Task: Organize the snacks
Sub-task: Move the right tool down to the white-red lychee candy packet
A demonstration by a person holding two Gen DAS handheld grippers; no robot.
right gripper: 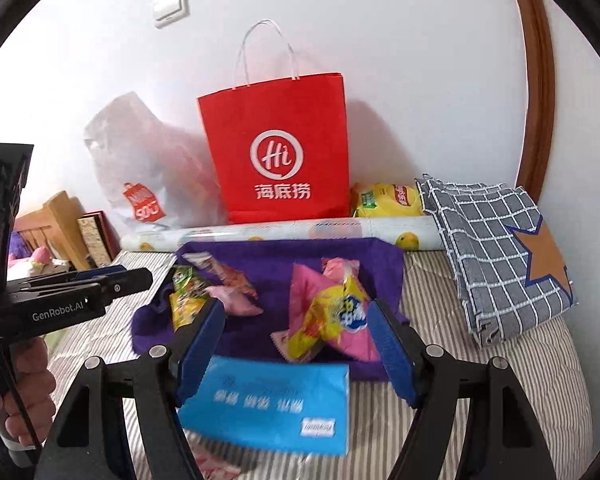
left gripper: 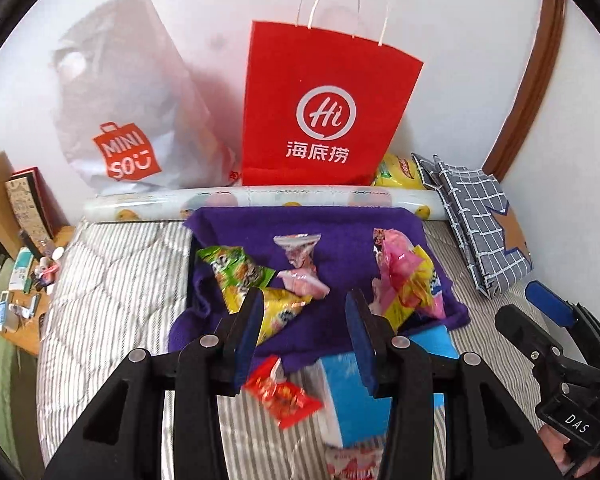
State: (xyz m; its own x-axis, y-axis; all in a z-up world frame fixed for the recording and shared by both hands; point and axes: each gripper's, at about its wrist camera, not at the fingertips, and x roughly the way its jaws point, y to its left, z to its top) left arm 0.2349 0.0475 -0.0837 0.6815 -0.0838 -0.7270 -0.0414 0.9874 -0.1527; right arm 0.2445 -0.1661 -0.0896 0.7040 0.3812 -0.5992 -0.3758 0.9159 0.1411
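Several snack packets lie on a purple cloth (left gripper: 340, 232) on the striped bed: a green and yellow packet (left gripper: 236, 272), a pink one (left gripper: 300, 268) and a pink and yellow pile (left gripper: 408, 280). My left gripper (left gripper: 305, 296) hovers over the cloth's near edge, open, nothing between its pads. A red packet (left gripper: 282, 394) lies loose beneath it beside a blue box (left gripper: 348, 400). My right gripper (right gripper: 296, 308) is open above the blue box (right gripper: 268, 404), not touching it. The pink and yellow pile (right gripper: 332, 316) lies just beyond its fingertips.
A red paper bag (left gripper: 324, 112) and a white plastic bag (left gripper: 128, 120) stand against the wall behind a rolled sheet (left gripper: 260, 196). A yellow packet (right gripper: 388, 200) lies by the red bag. A folded checked cloth (right gripper: 496, 248) is at right, a cluttered wooden shelf (left gripper: 24, 264) at left.
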